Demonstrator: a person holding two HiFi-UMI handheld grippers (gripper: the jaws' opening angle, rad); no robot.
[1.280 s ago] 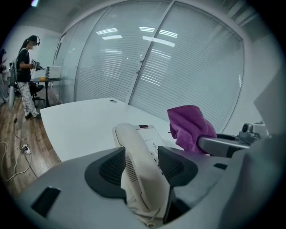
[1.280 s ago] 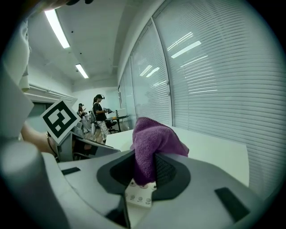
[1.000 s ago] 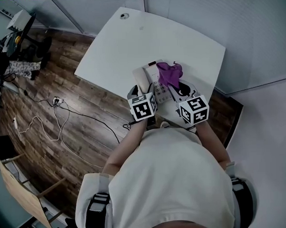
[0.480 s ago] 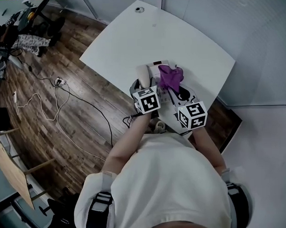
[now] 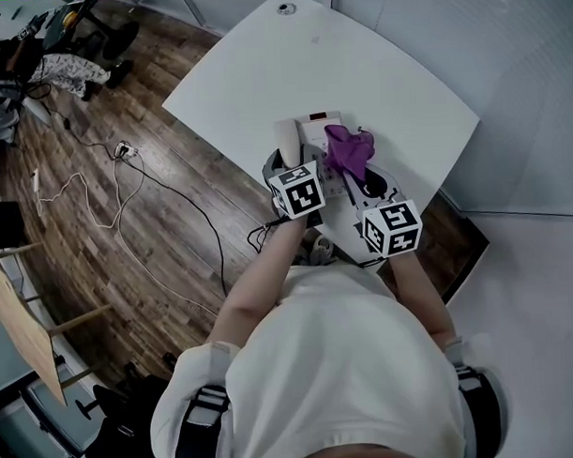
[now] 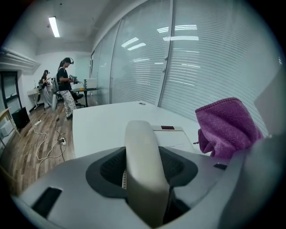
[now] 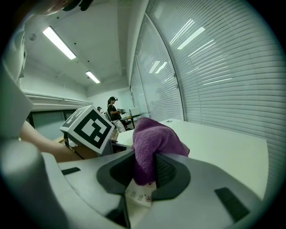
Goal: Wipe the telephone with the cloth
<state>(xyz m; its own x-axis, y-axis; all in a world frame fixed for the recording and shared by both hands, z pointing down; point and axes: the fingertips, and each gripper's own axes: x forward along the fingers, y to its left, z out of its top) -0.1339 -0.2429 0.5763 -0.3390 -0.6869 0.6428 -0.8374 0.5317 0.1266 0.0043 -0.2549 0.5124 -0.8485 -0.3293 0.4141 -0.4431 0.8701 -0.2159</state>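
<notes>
White desk (image 5: 234,75), left gripper (image 5: 289,167) nose-down

Your right gripper (image 7: 145,172) is clamping the purple cloth (image 7: 154,143) between its jaws, with the bunched end sticking up past them. The phone keypad (image 7: 139,195) is showing right under the cloth. A marker cube (image 7: 89,127) is sitting to the left, and the white table (image 7: 223,152) is stretching ahead.
</notes>
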